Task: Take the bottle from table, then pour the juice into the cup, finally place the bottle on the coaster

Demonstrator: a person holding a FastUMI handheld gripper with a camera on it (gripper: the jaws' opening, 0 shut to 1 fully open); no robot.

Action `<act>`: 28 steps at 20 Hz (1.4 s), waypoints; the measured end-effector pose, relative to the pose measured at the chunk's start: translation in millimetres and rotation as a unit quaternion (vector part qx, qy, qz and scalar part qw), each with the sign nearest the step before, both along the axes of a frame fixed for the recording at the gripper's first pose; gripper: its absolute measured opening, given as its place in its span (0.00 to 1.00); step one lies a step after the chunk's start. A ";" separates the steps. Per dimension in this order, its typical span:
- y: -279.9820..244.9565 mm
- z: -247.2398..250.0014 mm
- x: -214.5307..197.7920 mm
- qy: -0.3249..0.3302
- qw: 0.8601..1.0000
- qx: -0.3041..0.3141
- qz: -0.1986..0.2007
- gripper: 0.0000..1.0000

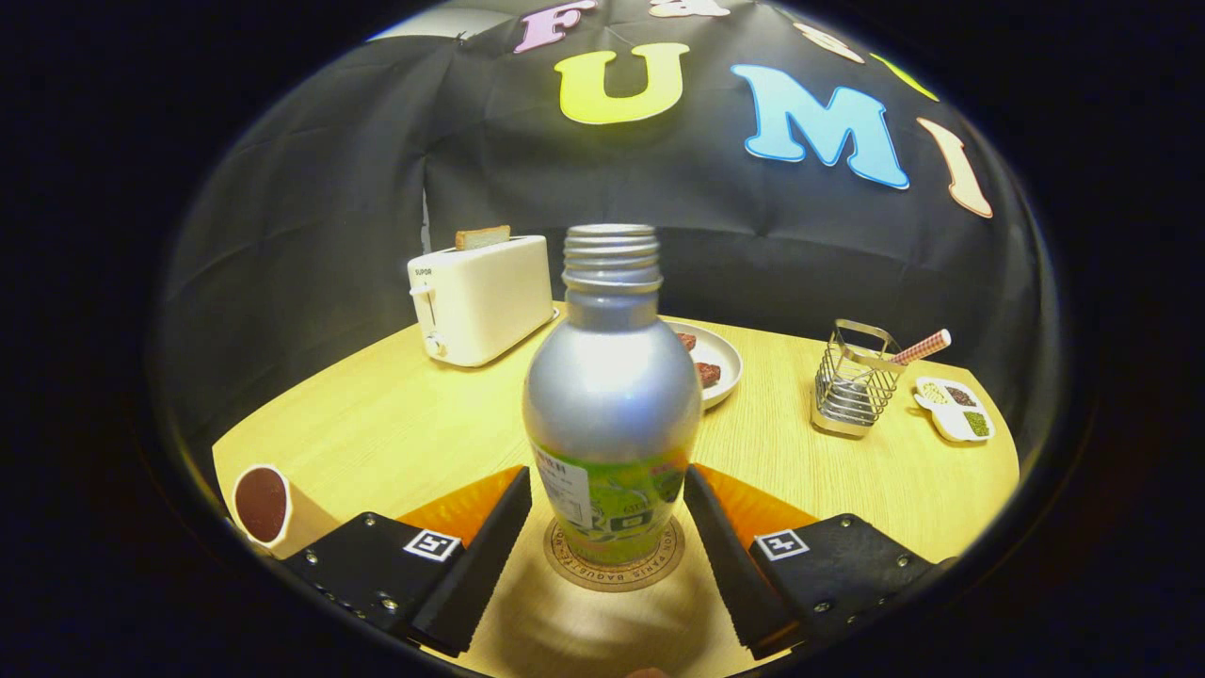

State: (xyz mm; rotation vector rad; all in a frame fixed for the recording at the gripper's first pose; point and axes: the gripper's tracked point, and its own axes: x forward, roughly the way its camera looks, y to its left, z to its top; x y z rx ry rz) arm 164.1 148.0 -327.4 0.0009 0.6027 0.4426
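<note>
A silver metal bottle point(612, 395) with a green label and an uncapped threaded neck stands upright on a round cork coaster point(576, 568) on the wooden table point(395, 414). My gripper point(607, 480) is shut on the bottle, one finger pressing each side of its lower body. A white cup point(264, 507) holding dark juice stands to the left, beside the left finger.
Beyond the bottle, a white toaster point(482, 299) with a slice of bread sits at the back left. A plate point(720, 363) with brown pieces is partly hidden behind the bottle. To the right are a wire holder point(852, 381) with a striped straw and a small divided dish point(955, 408).
</note>
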 end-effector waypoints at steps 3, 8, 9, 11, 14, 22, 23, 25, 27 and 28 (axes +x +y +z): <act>-8.7 19.2 -10.2 -0.005 1.000 0.001 -0.009 0.98; -27.3 77.0 -33.9 -0.040 0.999 0.012 -0.025 0.98; -29.5 91.9 -40.1 -0.051 0.998 0.014 -0.028 0.98; -36.1 122.0 -48.8 -0.074 0.996 0.014 -0.039 0.98; -52.8 162.3 -60.3 -0.104 0.992 0.011 -0.073 0.98; -74.0 249.5 -103.6 -0.179 0.978 0.006 -0.107 0.98; -76.1 256.9 -107.7 -0.186 0.976 0.006 -0.112 0.98; -76.0 270.7 -115.9 -0.196 0.973 0.019 -0.123 0.98; -83.4 281.0 -120.7 -0.210 0.968 0.018 -0.137 0.97; -88.0 284.3 -124.4 -0.217 0.966 0.013 -0.143 0.97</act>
